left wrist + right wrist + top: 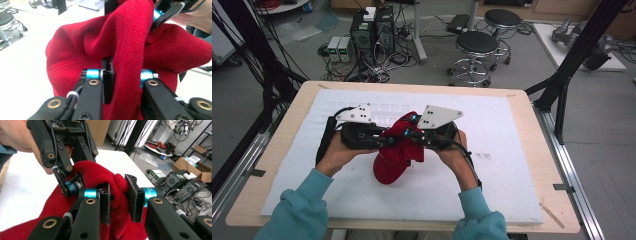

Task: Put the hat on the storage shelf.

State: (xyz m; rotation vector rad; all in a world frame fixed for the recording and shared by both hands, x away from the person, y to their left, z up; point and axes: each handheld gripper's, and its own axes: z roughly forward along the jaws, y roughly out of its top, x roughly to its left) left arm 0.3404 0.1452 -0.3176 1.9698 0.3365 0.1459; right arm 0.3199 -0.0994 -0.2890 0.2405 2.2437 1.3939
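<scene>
Clearly, both tools are pinching the same red cloth (398, 150) so it can be lifted and spread between them. The left hand-held gripper (122, 75) is clamping a thick fold, its jaws closed tight on the fabric, while the right hand-held gripper (118, 200) is gripping another bunched ridge close by, its pads pressing into it. The cloth is hanging in a crumpled heap between the two, its lower part resting on the white worktop (512, 125) near the middle. Holding two nearby folds is probably letting the person pull them apart to open it out.
</scene>
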